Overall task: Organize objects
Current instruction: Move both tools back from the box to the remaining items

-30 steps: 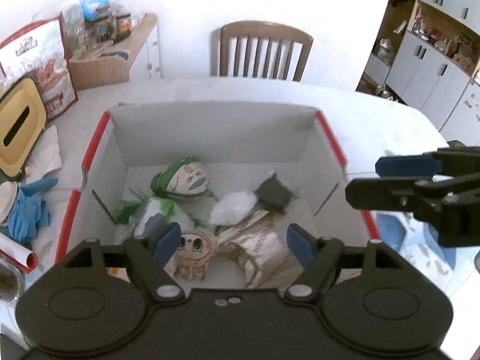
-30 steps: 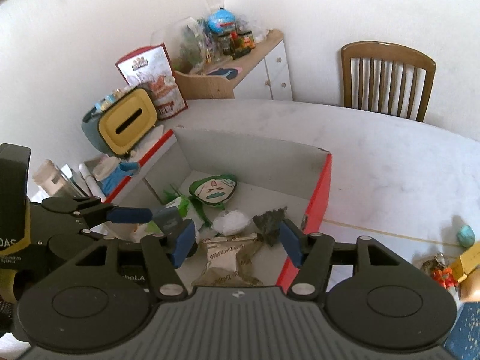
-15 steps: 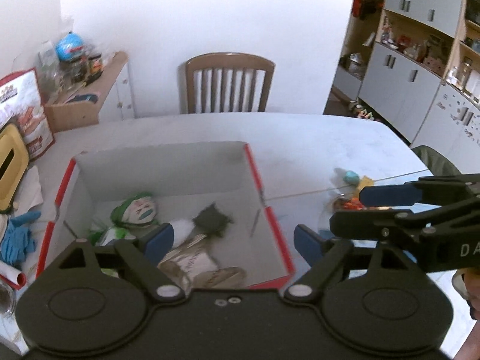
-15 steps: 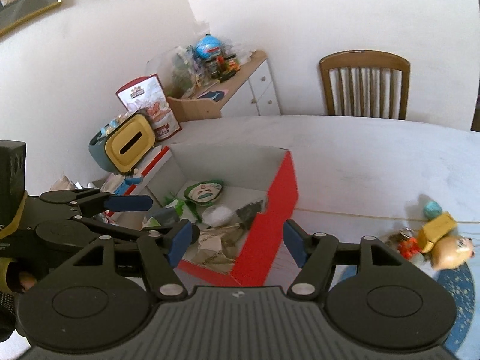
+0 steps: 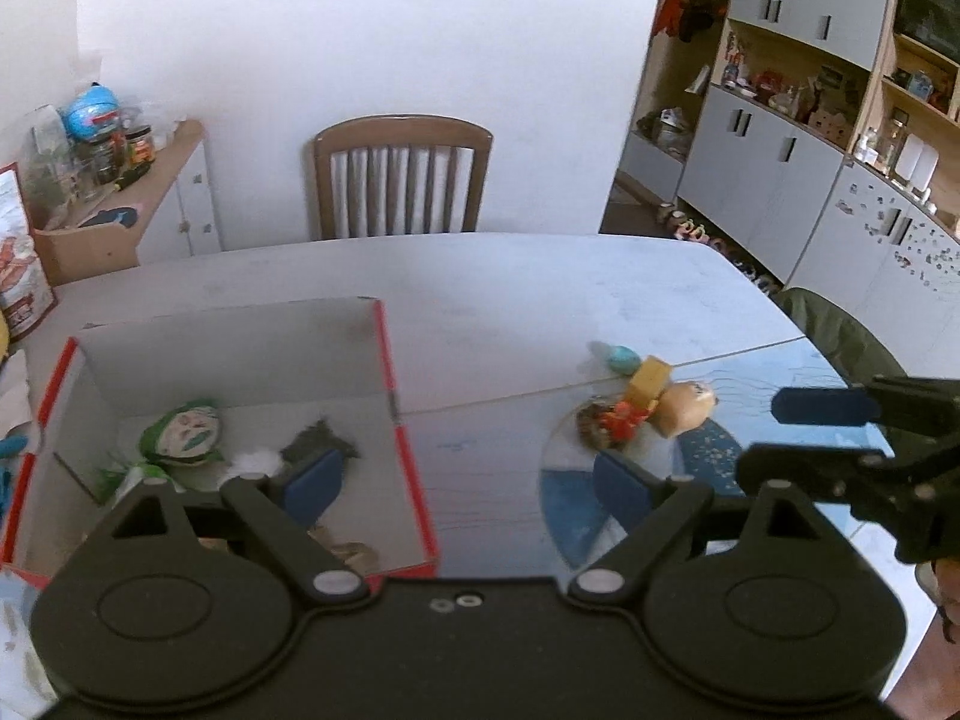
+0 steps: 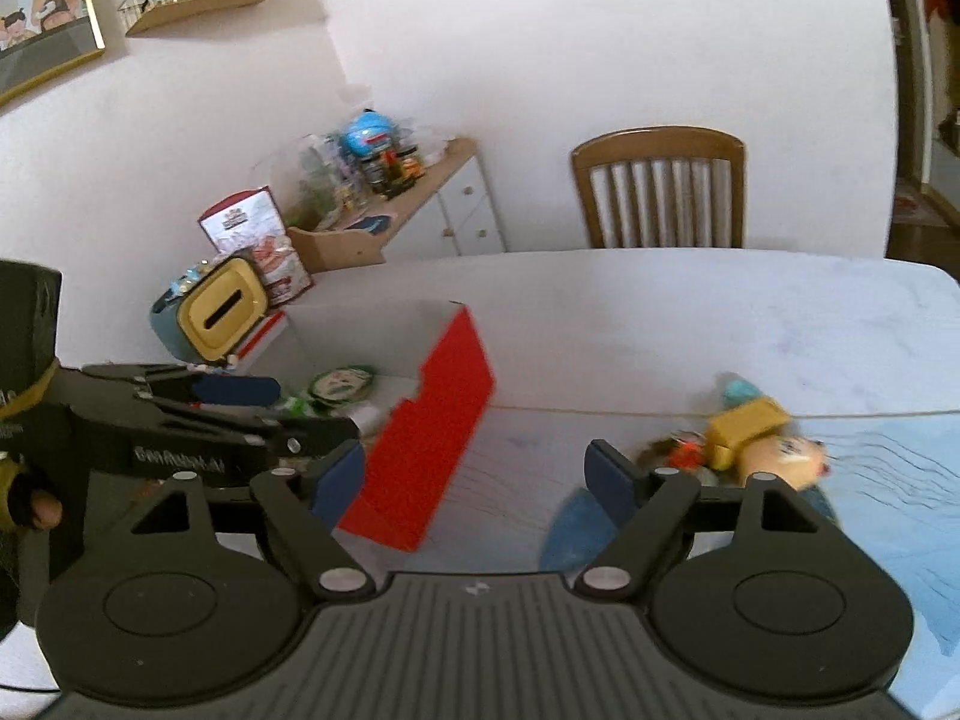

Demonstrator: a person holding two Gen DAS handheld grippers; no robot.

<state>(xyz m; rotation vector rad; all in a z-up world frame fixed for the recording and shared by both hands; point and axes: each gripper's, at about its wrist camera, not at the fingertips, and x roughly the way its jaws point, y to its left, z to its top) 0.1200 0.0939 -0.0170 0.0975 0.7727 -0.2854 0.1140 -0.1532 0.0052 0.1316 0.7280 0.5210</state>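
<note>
Left gripper (image 5: 462,483) spread wide, blue pads empty, hovering over the right red wall of the open red-edged white cardboard box (image 5: 384,348), one pad above the box interior, the other above bare tabletop. Right gripper (image 6: 477,474) likewise spread and empty, raised above the strip between box and toy cluster; seen from the left wrist as black fingers (image 5: 822,468) jutting in from the right edge.

Inside the box: a round green-rimmed painted face piece (image 5: 189,429), a white fluffy tuft (image 5: 255,462) and a dark grey scrap (image 5: 315,441), all near the bottom of the box, partly hidden behind the left gripper body. Box walls upright, top open, far wall plain white.

Right of the box, well apart: a small cluster on the pale marble-look tabletop (image 5: 510,300) — a yellow block (image 5: 648,381), a tan rounded doll head (image 5: 684,408) touching it, a small red-orange figure (image 5: 624,417), and a teal egg-shaped piece (image 5: 621,357) just behind. Cluster on the rim of a blue round patterned mat (image 5: 708,456).

Between box and cluster: a clear bare band of tabletop. Beyond both, wide open surface up to the far curved edge, where a brown wooden slat-back chair (image 5: 402,180) stands. Left of the box: a yellow slotted container (image 6: 225,315) close to the box's left wall.
</note>
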